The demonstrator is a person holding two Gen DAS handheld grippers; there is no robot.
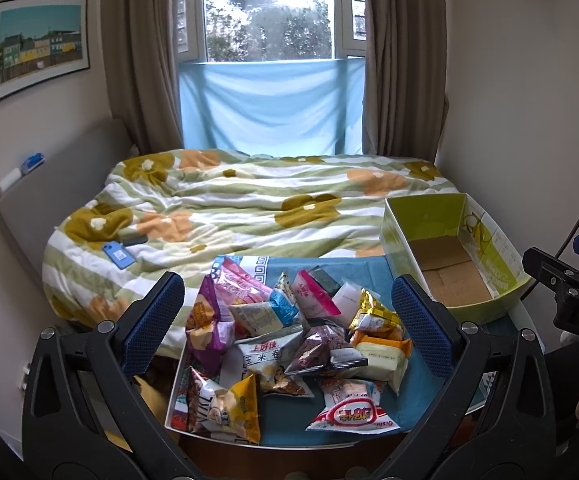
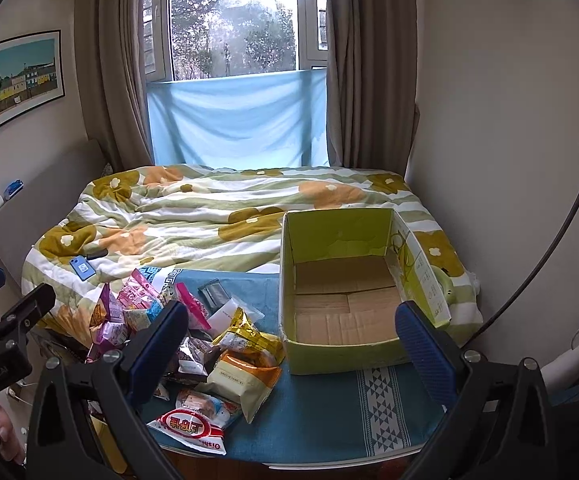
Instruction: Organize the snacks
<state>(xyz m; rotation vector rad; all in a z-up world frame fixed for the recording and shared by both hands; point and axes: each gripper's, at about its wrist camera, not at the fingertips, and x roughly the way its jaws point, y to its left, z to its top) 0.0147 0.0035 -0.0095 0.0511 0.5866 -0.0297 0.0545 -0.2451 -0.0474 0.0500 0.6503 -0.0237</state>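
Note:
A pile of several snack packets point(image 1: 289, 336) lies on a table with a blue cloth point(image 1: 413, 396); it also shows in the right wrist view point(image 2: 225, 344). An empty green cardboard box point(image 1: 449, 256) stands to the right of the pile, and fills the middle of the right wrist view point(image 2: 345, 292). My left gripper point(image 1: 287, 320) is open and empty, held above the near side of the pile. My right gripper point(image 2: 289, 336) is open and empty, held in front of the box's near left corner. The right gripper's body point(image 1: 569, 292) shows at the left wrist view's right edge.
A bed with a flowered quilt point(image 1: 249, 204) lies right behind the table, with a blue phone point(image 1: 118, 255) on it. A window with a blue sheet point(image 1: 273, 108) and brown curtains is behind. A white wall point(image 2: 509, 120) is on the right.

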